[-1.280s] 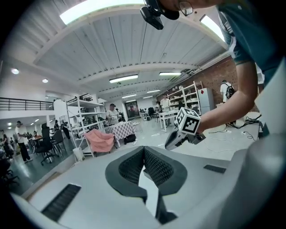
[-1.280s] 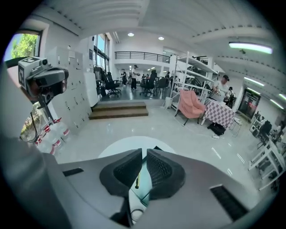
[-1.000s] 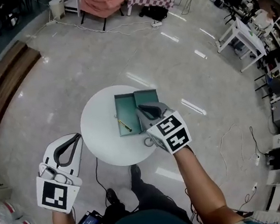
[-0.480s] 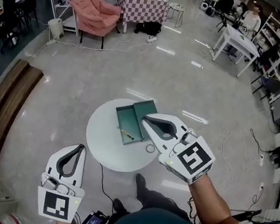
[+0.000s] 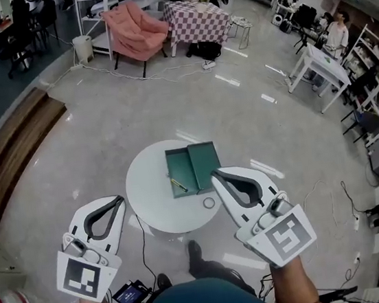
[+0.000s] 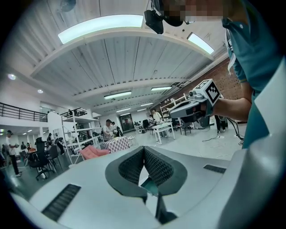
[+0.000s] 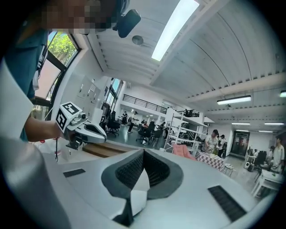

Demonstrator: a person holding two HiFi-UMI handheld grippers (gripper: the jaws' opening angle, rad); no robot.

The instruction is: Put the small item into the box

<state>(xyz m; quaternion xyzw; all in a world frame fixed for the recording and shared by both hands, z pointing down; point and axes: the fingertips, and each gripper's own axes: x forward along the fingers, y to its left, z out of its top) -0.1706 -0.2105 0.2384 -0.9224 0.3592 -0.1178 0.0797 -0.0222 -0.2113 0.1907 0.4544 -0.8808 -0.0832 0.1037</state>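
Note:
An open green box (image 5: 193,169) lies on the round white table (image 5: 153,193). A small yellow stick-like item (image 5: 178,183) rests in the box's left half. My right gripper (image 5: 217,174) hovers shut and empty by the box's near right corner, its tips above the table edge. My left gripper (image 5: 117,200) is shut and empty too, held off the table's left side over the floor. In the left gripper view the jaws (image 6: 144,150) meet with nothing between them, and a sliver of the green box (image 6: 150,185) shows below. The right gripper's (image 7: 144,153) jaws also meet.
A small grey ring (image 5: 209,202) lies on the table near the box's front edge. Shiny floor surrounds the table, and a cable and a dark device (image 5: 130,296) lie by my feet. A pink armchair (image 5: 133,31) and a checkered table (image 5: 198,20) stand far behind.
My right gripper has pulled back from over the box toward me and risen closer to the camera. The left gripper has barely moved. The head view has tilted up.

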